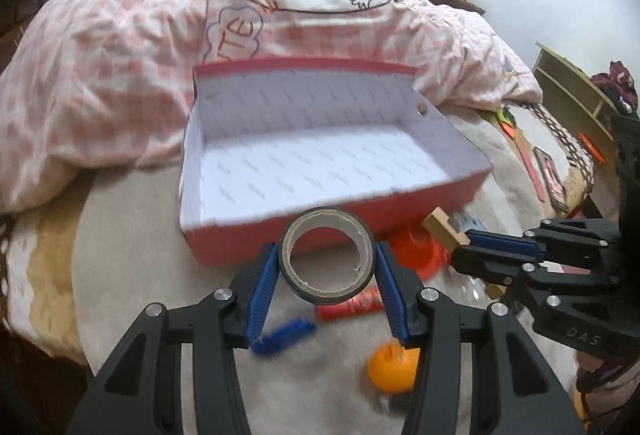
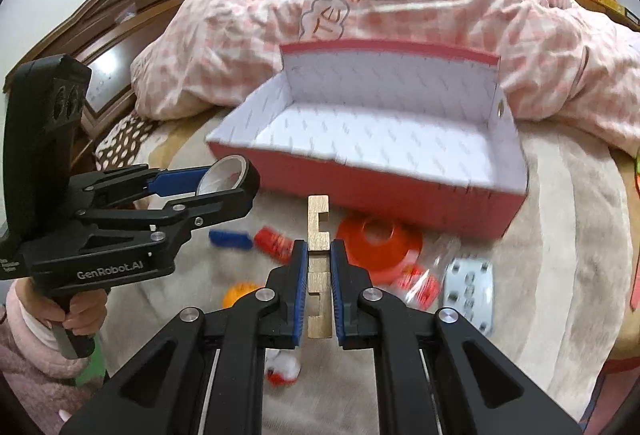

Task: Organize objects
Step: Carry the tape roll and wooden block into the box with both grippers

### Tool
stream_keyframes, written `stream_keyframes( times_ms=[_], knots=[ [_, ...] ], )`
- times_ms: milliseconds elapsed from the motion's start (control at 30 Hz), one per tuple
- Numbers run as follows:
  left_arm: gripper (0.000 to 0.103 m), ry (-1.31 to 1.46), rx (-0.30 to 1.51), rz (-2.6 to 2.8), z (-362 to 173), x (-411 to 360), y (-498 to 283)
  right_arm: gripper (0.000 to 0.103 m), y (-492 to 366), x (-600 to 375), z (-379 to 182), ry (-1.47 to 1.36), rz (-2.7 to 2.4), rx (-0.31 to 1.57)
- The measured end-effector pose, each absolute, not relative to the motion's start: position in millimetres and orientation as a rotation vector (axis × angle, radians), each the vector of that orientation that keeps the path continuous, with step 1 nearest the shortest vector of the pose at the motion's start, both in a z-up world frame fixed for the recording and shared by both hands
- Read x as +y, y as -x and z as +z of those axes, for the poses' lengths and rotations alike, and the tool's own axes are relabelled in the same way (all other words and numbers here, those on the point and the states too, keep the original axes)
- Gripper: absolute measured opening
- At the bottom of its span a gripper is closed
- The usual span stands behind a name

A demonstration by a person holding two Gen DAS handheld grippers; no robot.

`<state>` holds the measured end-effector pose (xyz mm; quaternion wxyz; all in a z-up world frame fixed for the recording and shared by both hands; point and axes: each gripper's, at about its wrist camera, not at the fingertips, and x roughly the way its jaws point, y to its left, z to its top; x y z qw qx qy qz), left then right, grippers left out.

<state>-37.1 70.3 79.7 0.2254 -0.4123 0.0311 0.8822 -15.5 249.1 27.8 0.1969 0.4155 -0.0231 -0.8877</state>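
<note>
At the bottom centre of the frame the right gripper (image 2: 319, 255) clamps a notched wooden block (image 2: 318, 223), which stands up between its blue pads. At the left, the left gripper (image 2: 236, 183), held by a hand (image 2: 82, 319) in a pink sleeve, grips a roll of tape (image 2: 228, 175). Behind both, across the middle, an open red box (image 2: 380, 191) with a white patterned lining sits on the bed. Below it lie an orange disc (image 2: 376, 243), a blue piece (image 2: 231, 238) and a white blister pack (image 2: 470, 285). A pink checked quilt (image 2: 400, 7) fills the top.

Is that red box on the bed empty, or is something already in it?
Empty. Both wrist views show the red box with only its bare white patterned floor; the tape roll is outside it, in the left gripper.
</note>
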Motion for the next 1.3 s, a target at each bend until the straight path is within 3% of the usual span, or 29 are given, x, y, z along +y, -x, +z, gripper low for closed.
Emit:
stream_keyframes(
  times_ms=[400,1300],
  knots=[
    [0.048,1.116,0.118,2.464,88.5,96.9,99.1,0.013,80.6,261.1,41.3,-1.109,-2.558,-0.099],
    [0.048,1.324,0.165,2.474,37.5,115.0,187.9,0.013,168.6,267.9,-2.1,-1.267,-2.621,0.022]
  ],
)
